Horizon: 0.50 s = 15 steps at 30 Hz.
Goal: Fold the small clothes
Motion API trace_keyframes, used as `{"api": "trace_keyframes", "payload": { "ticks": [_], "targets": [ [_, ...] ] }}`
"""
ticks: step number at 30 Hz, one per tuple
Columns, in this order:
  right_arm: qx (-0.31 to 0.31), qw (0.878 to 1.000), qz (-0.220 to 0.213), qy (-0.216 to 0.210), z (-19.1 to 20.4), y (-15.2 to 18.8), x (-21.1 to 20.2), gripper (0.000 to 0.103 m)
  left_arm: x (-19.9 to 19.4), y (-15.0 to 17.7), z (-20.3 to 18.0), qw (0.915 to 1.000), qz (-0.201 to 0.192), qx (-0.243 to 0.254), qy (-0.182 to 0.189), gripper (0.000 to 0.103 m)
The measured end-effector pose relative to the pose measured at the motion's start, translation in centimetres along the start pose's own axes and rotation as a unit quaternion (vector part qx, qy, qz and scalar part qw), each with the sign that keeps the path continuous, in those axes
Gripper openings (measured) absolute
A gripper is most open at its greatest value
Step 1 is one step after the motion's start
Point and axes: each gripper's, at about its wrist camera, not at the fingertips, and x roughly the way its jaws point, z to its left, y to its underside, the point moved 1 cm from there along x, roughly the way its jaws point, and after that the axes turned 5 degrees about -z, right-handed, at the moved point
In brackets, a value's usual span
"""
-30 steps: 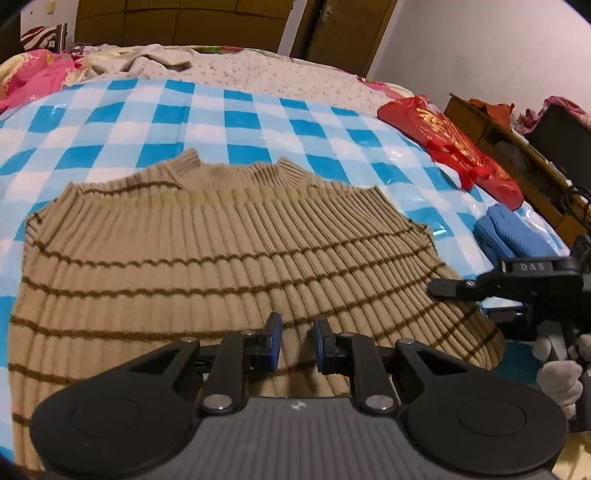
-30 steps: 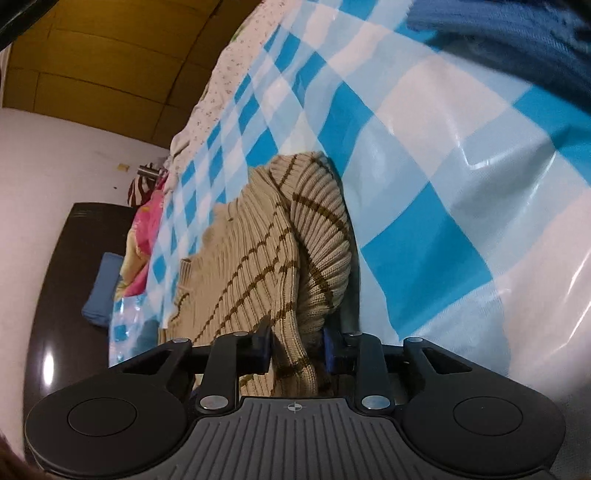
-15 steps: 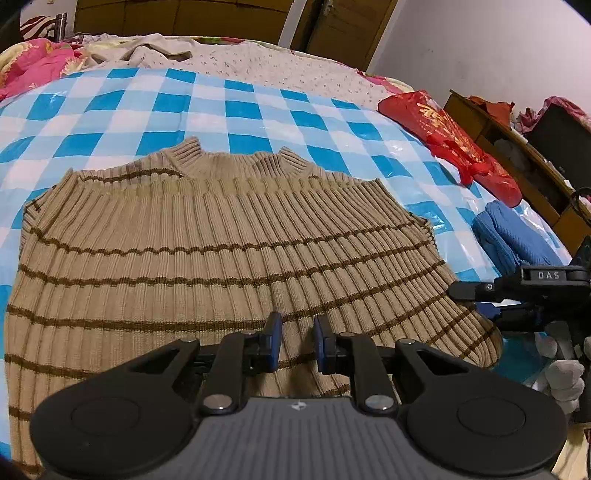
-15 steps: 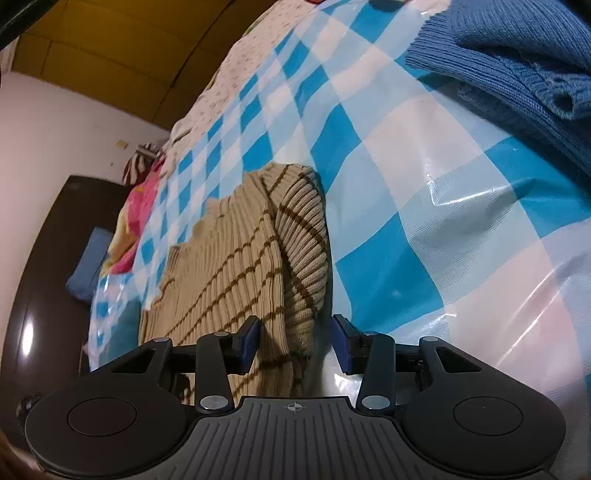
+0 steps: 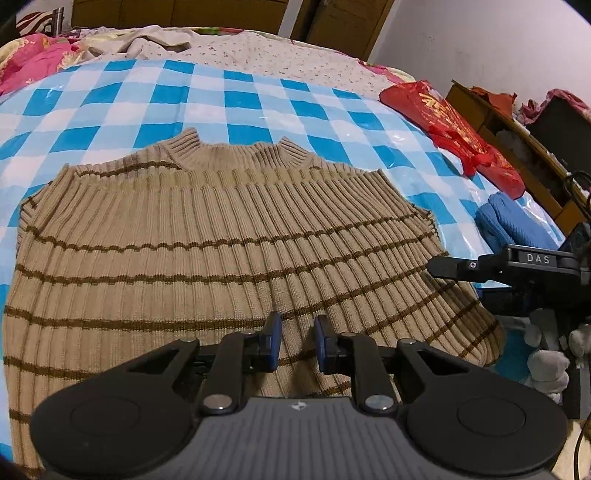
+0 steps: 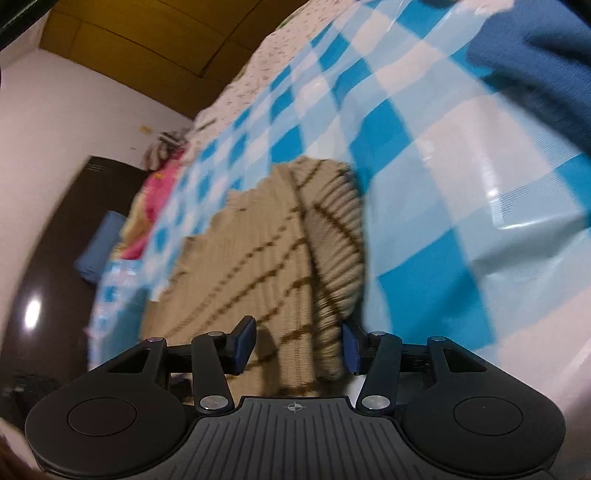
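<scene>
The sweater (image 5: 229, 258) lies flat on the checked cloth (image 5: 258, 99), filling the middle of the left view, collar toward the top. The left gripper (image 5: 297, 341) hovers at its hem with fingers narrow and nothing between them. The right gripper (image 6: 297, 345), fingers wide, has the folded side edge between them but not pinched. The right one looks nearer to a grasp.

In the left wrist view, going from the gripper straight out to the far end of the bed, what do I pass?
left gripper → striped sweater → blue checkered sheet → floral bedspread → wooden wardrobe
</scene>
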Motion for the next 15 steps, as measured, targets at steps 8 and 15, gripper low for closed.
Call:
{"api": "trace_keyframes", "payload": {
  "ticks": [8, 15],
  "targets": [
    [0.052, 0.998, -0.018, 0.027, -1.0, -0.4, -1.1, 0.017, 0.6, 0.3, -0.6, 0.9997, -0.014, 0.022, -0.001, 0.031],
    [-0.025, 0.998, -0.061, 0.018, 7.7, -2.0, -4.0, 0.015, -2.5, 0.0, 2.3, 0.9985, -0.055, 0.001, 0.01, 0.031]
  ]
}}
